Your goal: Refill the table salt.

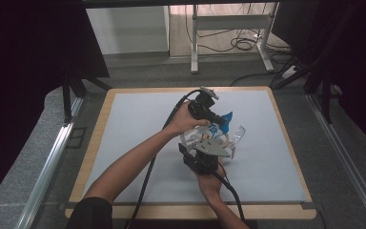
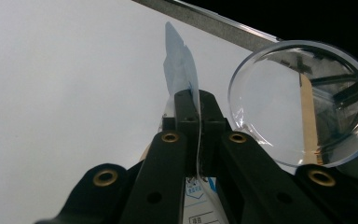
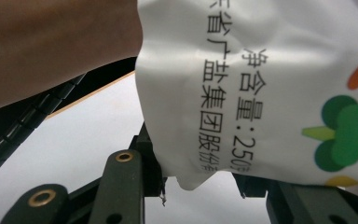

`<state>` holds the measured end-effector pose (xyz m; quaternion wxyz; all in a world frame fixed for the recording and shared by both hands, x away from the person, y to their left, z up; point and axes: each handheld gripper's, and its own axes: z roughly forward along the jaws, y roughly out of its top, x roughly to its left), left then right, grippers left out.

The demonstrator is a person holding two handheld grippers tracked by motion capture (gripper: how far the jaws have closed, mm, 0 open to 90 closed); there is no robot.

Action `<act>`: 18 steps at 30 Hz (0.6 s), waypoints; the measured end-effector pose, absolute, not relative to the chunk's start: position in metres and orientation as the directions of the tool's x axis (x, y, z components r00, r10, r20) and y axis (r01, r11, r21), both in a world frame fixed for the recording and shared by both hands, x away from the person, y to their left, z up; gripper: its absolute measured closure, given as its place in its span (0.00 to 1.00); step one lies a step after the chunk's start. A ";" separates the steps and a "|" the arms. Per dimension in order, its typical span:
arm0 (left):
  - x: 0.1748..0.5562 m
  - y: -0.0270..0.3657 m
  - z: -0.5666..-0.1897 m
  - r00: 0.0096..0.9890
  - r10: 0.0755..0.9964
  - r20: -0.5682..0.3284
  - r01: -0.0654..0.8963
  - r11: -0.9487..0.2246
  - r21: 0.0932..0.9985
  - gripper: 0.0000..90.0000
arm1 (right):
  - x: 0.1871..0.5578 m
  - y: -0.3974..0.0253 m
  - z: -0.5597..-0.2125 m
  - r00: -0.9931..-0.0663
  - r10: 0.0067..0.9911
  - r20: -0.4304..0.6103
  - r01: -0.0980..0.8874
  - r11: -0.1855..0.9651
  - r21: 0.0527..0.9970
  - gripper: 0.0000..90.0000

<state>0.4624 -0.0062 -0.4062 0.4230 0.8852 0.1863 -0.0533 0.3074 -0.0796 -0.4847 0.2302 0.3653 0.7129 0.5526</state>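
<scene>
Your left gripper (image 2: 193, 112) has its jaws pressed together on the thin top edge of the salt bag (image 1: 218, 125), centre of the frame in the left gripper view; the blue corner sticks up past the tips. Your right gripper (image 1: 208, 153) sits just below centre in the high view, under the bag. In the right gripper view the white printed bag face (image 3: 261, 93) hangs across the jaws and covers their tips, so can't tell if they're pinching it or standing apart w/ the bag just draped over.

The job looks like tipping or opening the bag over the clear round dish (image 2: 303, 100), right of frame in the left gripper view, lower right of the bag in the high view (image 1: 237, 135).

To do it well, I'd say:
- Keep the left pinch firm; that edge is thin and slick, it could slide out.
- Support the bag's lower part w/ the right before you tilt.
- Line the bag's mouth up over the dish rim, not beside it.
- Move slow, the dish is light and may skid on the grey mat (image 1: 138, 124).

Count: 1 bag, 1 dish, 2 grippers, 1 mat.
</scene>
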 end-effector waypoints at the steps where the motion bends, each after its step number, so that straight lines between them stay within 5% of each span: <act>1: 0.462 -0.006 -0.406 0.925 0.285 -0.252 0.375 -0.573 0.729 1.00 | 0.307 -0.079 -0.485 -0.627 0.776 0.075 0.266 0.122 0.956 0.68; 18: 0.463 -0.007 -0.405 0.926 0.279 -0.254 0.373 -0.573 0.730 1.00 | 0.307 -0.080 -0.483 -0.626 0.776 0.079 0.264 0.115 0.958 0.68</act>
